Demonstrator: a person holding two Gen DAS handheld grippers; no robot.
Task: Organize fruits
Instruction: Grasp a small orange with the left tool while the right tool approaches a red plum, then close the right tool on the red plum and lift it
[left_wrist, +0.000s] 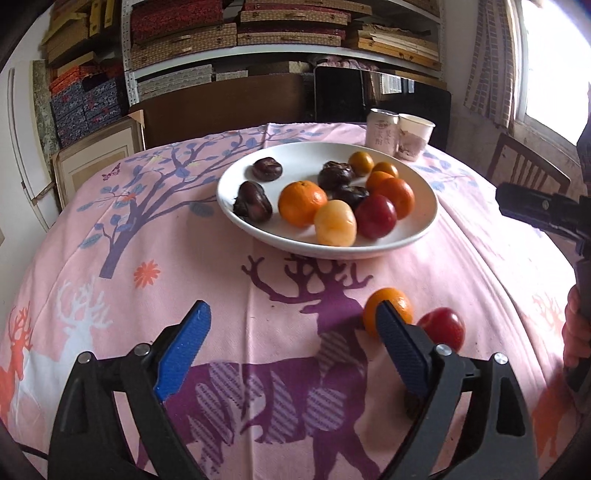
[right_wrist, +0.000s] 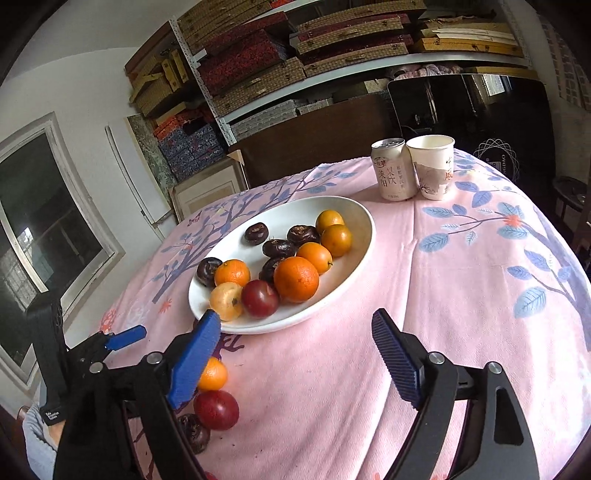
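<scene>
A white plate holds oranges, red plums, a pale yellow fruit and dark water chestnuts. On the pink cloth in front of it lie a loose orange, a red plum and a dark water chestnut. My left gripper is open and empty; its right finger partly hides the loose orange. My right gripper is open and empty over bare cloth; the loose fruits lie beside and partly behind its left finger.
A drink can and a paper cup stand behind the plate. Shelves of boxes fill the wall behind the table. A wooden chair stands at the right.
</scene>
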